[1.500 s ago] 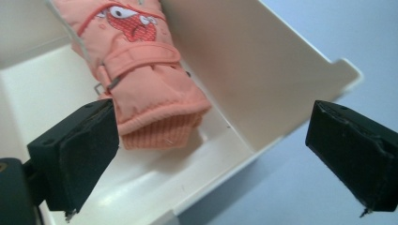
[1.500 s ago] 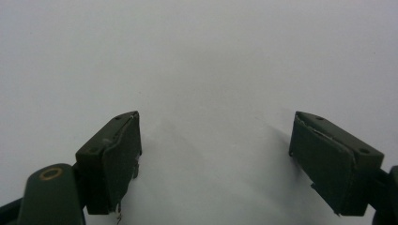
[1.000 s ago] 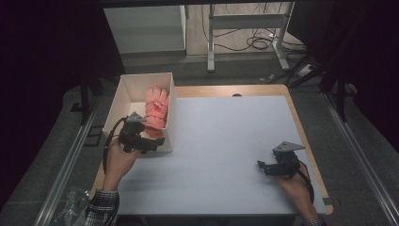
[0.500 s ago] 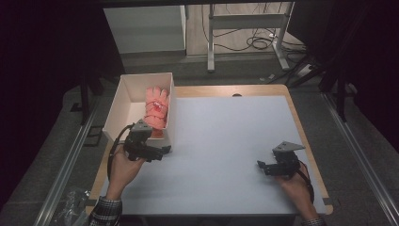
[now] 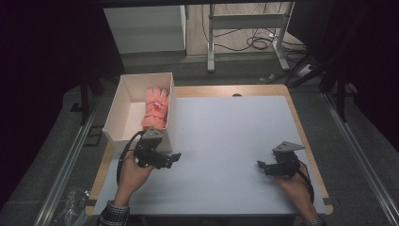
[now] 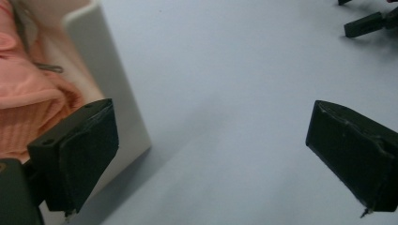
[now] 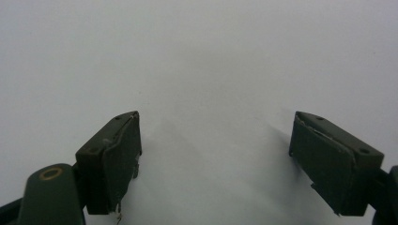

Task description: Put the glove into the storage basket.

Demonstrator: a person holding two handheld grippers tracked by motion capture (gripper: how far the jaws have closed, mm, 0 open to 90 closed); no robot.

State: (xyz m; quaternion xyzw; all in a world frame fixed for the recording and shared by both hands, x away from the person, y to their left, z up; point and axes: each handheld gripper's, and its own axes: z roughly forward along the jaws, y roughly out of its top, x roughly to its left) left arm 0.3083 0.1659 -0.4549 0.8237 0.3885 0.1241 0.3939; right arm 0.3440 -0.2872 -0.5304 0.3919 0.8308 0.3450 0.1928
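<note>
pink glove [image 5: 155, 107] lengthwise in box [image 5: 123, 109] — fingers pointing away

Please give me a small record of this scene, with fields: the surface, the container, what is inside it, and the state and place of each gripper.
surface: pale grey table top with a wooden border
container: white open box at the table's far left corner
contents: pink glove lying along the box's right wall
left gripper: jaws wide open, holding nothing, over the table beside the box's near right corner
right gripper: jaws open, holding nothing, over the table near its right near corner
glove contact: neither gripper touches it
</note>
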